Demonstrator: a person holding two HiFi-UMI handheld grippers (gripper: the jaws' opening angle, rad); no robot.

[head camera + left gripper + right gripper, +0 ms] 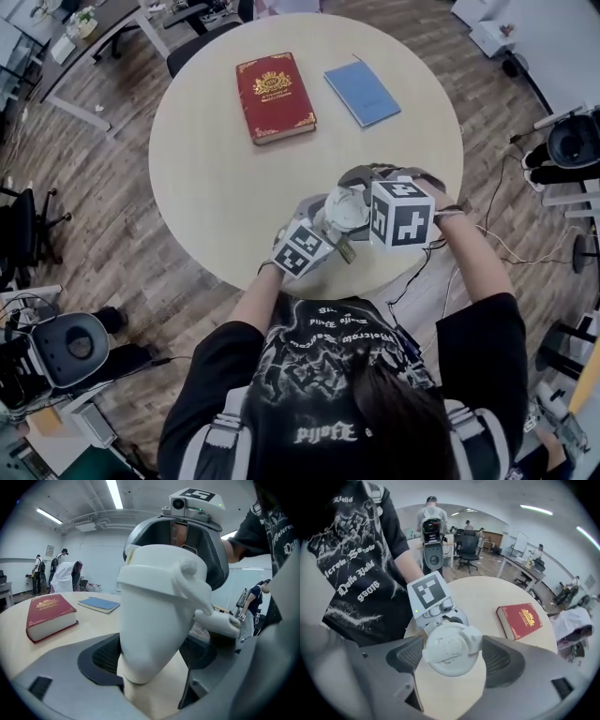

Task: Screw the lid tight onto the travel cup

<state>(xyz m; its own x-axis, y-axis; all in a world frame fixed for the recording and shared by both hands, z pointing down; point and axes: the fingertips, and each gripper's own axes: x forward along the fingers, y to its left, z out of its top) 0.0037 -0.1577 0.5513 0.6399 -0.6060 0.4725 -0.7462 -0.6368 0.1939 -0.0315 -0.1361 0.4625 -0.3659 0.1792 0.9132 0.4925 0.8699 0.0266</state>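
A white travel cup (154,620) stands upright near the table's front edge, with its white lid (451,648) on top. My left gripper (150,657) is shut on the cup's tapered body, one pad on each side. From above, my right gripper (457,654) reaches down over the lid, and its pads press on the rim at left and right. A white strap (199,603) hangs from the lid's side. In the head view both marker cubes crowd around the lid (345,208) and hide the cup's body.
A red book (275,97) and a blue notebook (362,92) lie at the far side of the round table (225,187). A black chair (199,42) stands behind it. Cables trail on the floor at the right (497,239).
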